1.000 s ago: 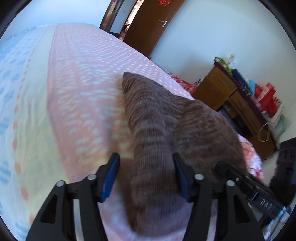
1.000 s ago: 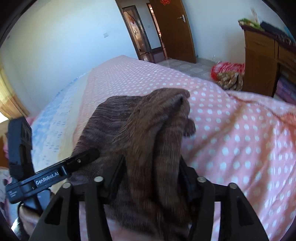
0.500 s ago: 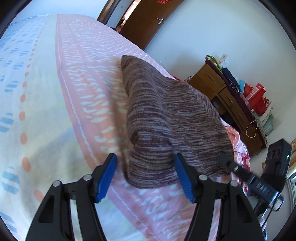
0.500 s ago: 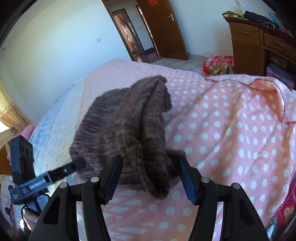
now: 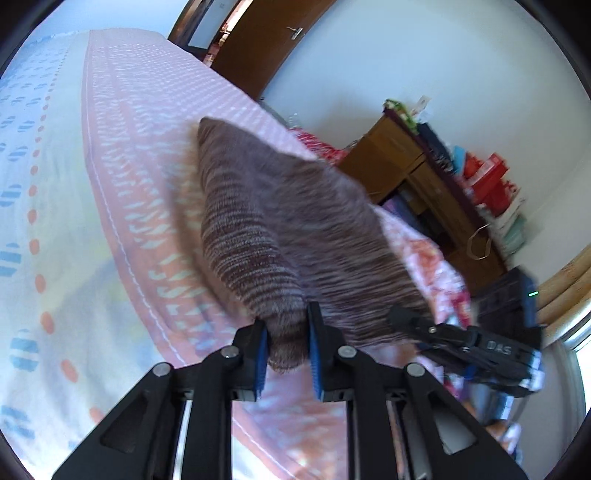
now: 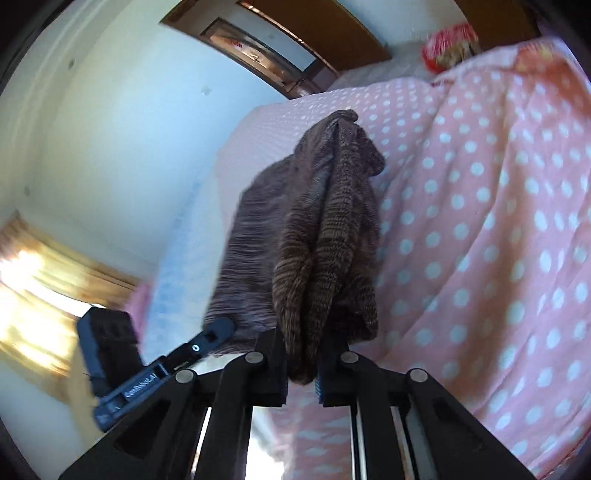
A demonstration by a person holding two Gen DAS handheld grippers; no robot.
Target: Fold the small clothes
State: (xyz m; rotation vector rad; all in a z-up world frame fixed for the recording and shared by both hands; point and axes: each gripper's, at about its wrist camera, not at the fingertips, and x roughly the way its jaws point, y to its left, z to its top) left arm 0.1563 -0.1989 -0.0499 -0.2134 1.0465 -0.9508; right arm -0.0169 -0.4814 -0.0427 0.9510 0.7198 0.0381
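Observation:
A brown and purple striped knit garment (image 5: 295,236) is held up over the bed. My left gripper (image 5: 284,332) is shut on its near left edge. My right gripper (image 6: 301,350) is shut on its bunched right edge, and the knit garment (image 6: 314,229) hangs folded ahead of it. The right gripper's body shows in the left wrist view (image 5: 480,347). The left gripper's body shows in the right wrist view (image 6: 147,373). The far tip of the garment points toward the door.
The bed carries a pink polka-dot cover (image 6: 480,221) and a white and blue patterned sheet (image 5: 33,184). A wooden cabinet (image 5: 413,184) with stacked items stands by the wall. A wooden door (image 5: 266,33) is at the back. A red bundle (image 6: 447,44) lies on the floor.
Both grippers went from open around the garment's edges to shut on them. The garment has been lifted off the bed, and the right wrist view has tilted upward.

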